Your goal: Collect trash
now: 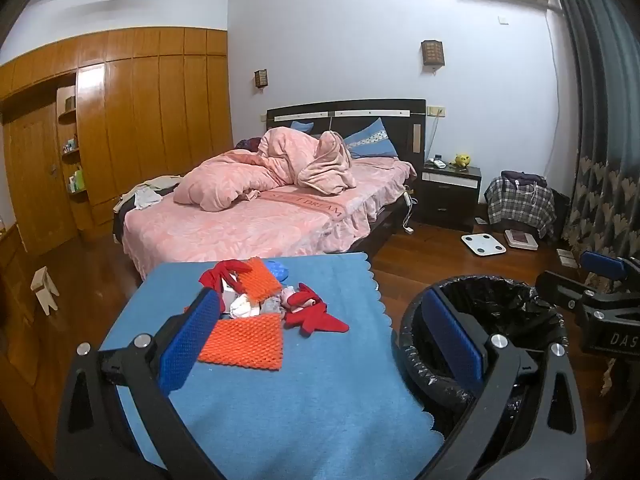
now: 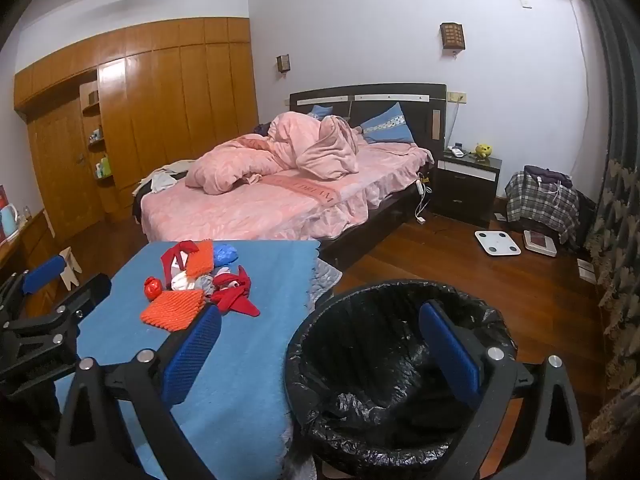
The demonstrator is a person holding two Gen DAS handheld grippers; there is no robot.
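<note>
Now both pairs of tongs are hanging spread wide and holding nothing, tilted gently downward over the near edge of the blue-cloth-covered surface (image 1: 280,400). The left tongs (image 1: 320,344) are looking straight at the heap of rubbish lying ahead of them, well apart from their blue ribbed pads (image 1: 188,344); the right tongs (image 2: 320,360) are straddling the near rim of the round bin lined with a crinkled black plastic bag (image 2: 380,360), which is standing just beside the surface on their side.

Nearest the left tongs is lying a flat orange foam net sheet (image 1: 242,340); beyond it are sitting crumpled white and grey paper wads (image 1: 256,306), red torn wrapper scraps (image 1: 316,316), a second orange foam net piece (image 1: 262,280) and a crumpled blue plastic bag (image 1: 280,268) farthest away. The right view is also showing a small red crushed ball (image 2: 153,288) at the left of the heap.

Probably the step is the 1st pick. The near flat sheet is likely the easiest start: bringing the left tongs low, 1 pad sliding under an edge, since foam net should be bending and slipping if pinched only from above. The cloth may be bunching up, so the pads should be skimming rather than pressing. The bin mouth is gaping open beside the surface, so a short swing right should be enough for each drop.
</note>
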